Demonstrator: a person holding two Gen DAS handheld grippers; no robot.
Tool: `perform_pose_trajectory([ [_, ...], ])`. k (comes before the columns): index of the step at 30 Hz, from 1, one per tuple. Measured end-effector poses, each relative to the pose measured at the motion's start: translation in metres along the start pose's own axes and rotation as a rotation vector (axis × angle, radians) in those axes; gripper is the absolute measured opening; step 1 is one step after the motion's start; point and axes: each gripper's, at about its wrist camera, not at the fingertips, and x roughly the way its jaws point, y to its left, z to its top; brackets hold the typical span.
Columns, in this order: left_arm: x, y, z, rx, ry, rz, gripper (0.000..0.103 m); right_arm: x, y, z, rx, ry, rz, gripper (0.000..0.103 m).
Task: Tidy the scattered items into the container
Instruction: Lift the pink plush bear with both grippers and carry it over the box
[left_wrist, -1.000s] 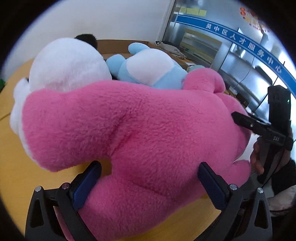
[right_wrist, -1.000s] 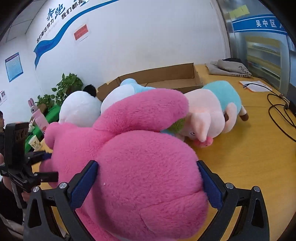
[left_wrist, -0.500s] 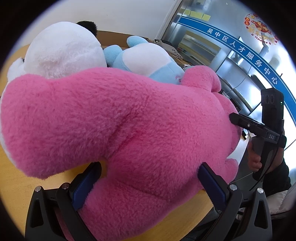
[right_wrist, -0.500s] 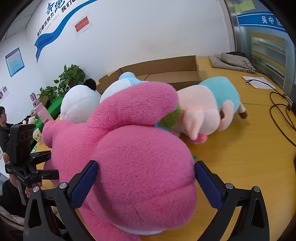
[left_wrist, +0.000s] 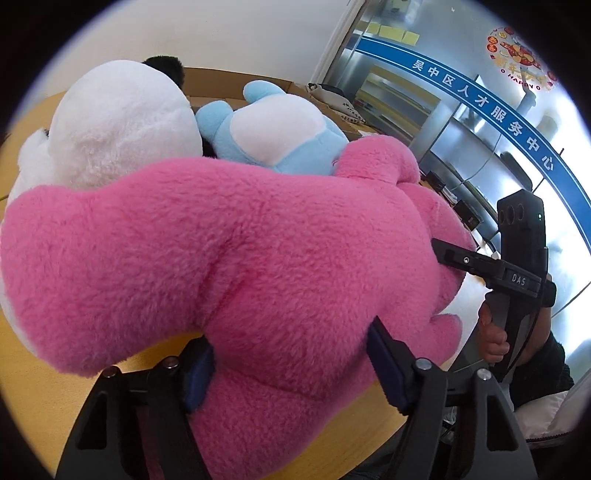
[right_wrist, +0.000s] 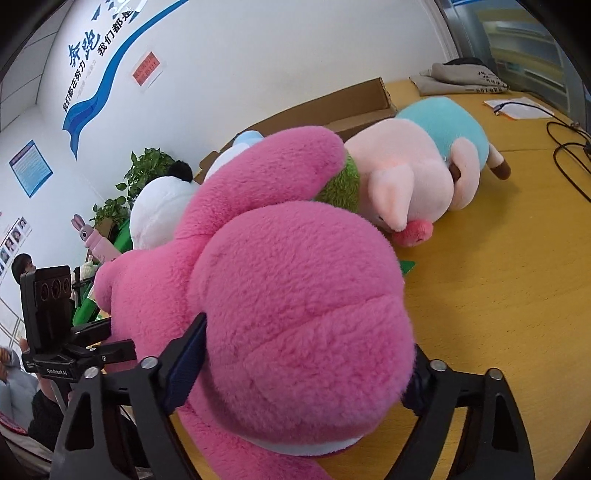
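Closing both grippers on pink plush (left_wrist: 258, 258); right gripper (left_wrist: 439, 254) labelled "DAS".

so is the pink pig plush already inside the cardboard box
No, the pink pig plush lies on the yellow table, in front of the open cardboard box.

Left gripper (left_wrist: 291, 363) closing, pads sunk into pink plush; right gripper (right_wrist: 306, 365) closing likewise; both angled downward.
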Motion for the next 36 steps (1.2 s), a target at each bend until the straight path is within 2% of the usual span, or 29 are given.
perform_pose_trajectory([
  [6, -0.013, -0.003, -0.002, 0.001, -0.023, -0.008, 0.058, -0.014, 0.014, 0.001, -0.048, -0.062, -0.021, 0.081],
  [10, -0.023, -0.005, 0.003, -0.004, -0.052, -0.032, 0.057, -0.034, 0.027, 0.007, -0.095, -0.127, -0.021, 0.080],
  [15, -0.047, -0.013, 0.022, 0.034, -0.102, -0.013, 0.057, -0.049, 0.043, 0.030, -0.153, -0.162, -0.010, 0.080],
  [22, -0.090, -0.024, 0.089, 0.111, -0.201, 0.026, 0.057, -0.075, 0.078, 0.094, -0.230, -0.273, -0.015, 0.080],
  [30, -0.133, -0.048, 0.169, 0.228, -0.332, 0.084, 0.057, -0.105, 0.109, 0.181, -0.292, -0.387, 0.021, 0.080],
  [36, -0.146, -0.063, 0.222, 0.261, -0.412, 0.074, 0.057, -0.124, 0.130, 0.241, -0.346, -0.465, 0.003, 0.080],
])
